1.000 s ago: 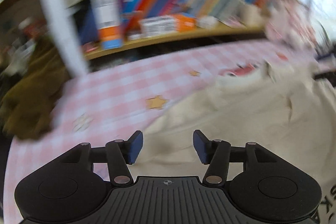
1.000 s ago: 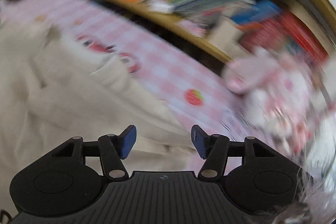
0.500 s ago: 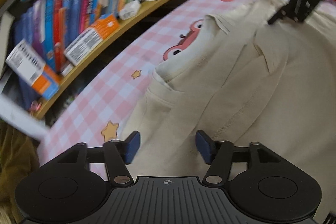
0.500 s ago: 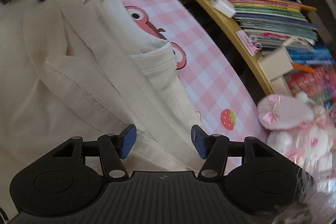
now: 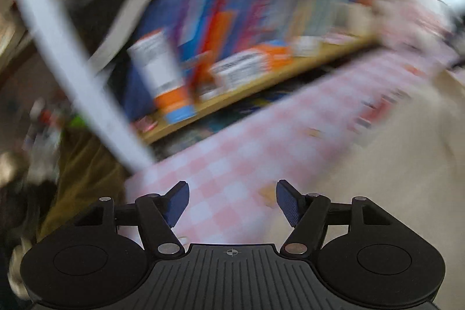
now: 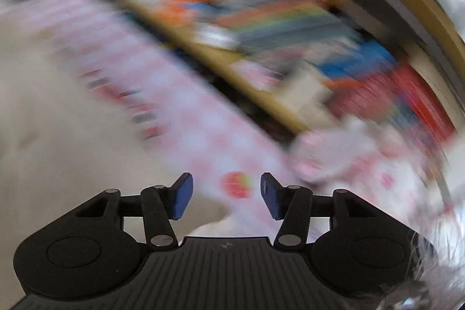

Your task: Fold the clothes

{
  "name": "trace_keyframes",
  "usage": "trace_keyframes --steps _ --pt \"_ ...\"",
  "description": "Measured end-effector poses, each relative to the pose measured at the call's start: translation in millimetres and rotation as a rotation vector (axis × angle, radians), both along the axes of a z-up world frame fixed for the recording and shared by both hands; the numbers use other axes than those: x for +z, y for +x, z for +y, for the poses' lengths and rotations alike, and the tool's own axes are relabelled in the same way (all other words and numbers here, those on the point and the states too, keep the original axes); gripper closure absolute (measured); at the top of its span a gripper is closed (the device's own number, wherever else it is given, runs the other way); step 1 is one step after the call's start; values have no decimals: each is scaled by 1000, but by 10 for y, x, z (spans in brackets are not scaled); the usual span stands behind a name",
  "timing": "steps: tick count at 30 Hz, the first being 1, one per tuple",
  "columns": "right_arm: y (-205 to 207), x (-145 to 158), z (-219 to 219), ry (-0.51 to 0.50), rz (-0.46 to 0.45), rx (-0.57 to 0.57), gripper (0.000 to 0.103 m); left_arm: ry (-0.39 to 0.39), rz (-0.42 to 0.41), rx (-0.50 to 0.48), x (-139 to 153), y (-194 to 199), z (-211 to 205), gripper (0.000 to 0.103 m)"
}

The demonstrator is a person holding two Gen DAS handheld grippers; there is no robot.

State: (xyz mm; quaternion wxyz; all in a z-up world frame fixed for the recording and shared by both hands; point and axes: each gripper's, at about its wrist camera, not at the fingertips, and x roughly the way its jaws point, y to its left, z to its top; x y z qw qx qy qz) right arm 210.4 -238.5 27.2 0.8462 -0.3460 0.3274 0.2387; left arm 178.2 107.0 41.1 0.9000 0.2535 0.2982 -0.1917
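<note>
Both grippers hang empty over the pink checked cloth [image 5: 232,164], left gripper [image 5: 232,201] with jaws just widened, right gripper [image 6: 226,195] partly open; the cream garment [image 6: 58,135] lies on it, beside both (likely between folds).

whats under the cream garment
The pink checked cloth runs out from under the cream garment. Whatever else lies beneath is covered, and both views are blurred.

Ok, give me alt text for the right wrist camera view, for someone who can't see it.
The right gripper hangs open and empty above a pink checked cloth with a strawberry print. A cream garment lies to the left, a blurred bookshelf runs behind, and a pink plush toy sits at right.
</note>
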Motion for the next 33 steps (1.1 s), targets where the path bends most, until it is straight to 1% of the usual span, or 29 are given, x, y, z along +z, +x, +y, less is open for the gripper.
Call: trace_keyframes --steps 1,3,4,6,7,9,13,15,17,18,19,20,21,22,24,25,26,27,28,29,30,31,33 --pt "-129 -44 51 -48 11 83 42 34 -13 -83 -17 -141 -60 35" --pt "-349 -149 162 -160 26 224 43 115 -29 -236 -91 -402 -185 35" --pt "-422 -212 213 -217 26 276 45 155 -27 -283 -141 -478 -242 35" --pt "-524 -353 309 -333 20 359 54 232 -23 -373 -241 -610 -354 35" --pt "-545 -412 347 -375 19 388 56 258 -21 -402 -291 -631 -402 35" --pt "-525 -504 404 -424 19 416 65 303 -20 -445 -384 -651 -487 35" --pt "-520 -595 488 -482 7 463 69 394 -55 -509 -534 -701 -638 35" --pt "-507 -583 492 -482 8 471 74 417 -69 -543 -579 -715 -693 35" --pt "-459 -573 498 -470 20 466 76 428 -71 -562 -606 -687 -737 35" --pt "-420 -570 505 -462 24 464 77 433 -72 -569 -616 -661 -753 35" --pt "-329 -557 509 -451 6 434 77 433 -72 -562 -615 -603 -760 34" --pt "-214 -539 510 -438 -23 388 78 430 -71 -539 -609 -513 -761 34" --pt "-98 -521 512 -426 -51 342 78 421 -69 -495 -595 -407 -750 34" --pt "70 -479 511 -401 -89 245 80 397 -64 -410 -563 -256 -716 34" --pt "427 -282 407 -291 -129 2 82 303 -36 -170 -425 149 -548 35" --pt "539 -176 334 -227 -120 -73 82 254 -11 -94 -350 272 -439 35" --pt "564 -101 265 -184 -92 -88 82 211 17 -53 -282 346 -332 35" --pt "559 -43 200 -153 -63 -85 79 187 29 -38 -232 373 -247 35" --pt "515 -28 154 -158 -44 -56 77 199 20 -65 -218 321 -201 35" --pt "449 -37 118 -182 -31 -13 68 225 9 -105 -220 239 -171 35" --pt "372 -70 78 -219 -17 40 64 245 4 -145 -225 151 -150 35" --pt "312 -112 45 -256 2 84 64 251 8 -187 -233 61 -147 35" --pt "249 -198 21 -291 49 128 64 249 23 -268 -250 -109 -164 35"
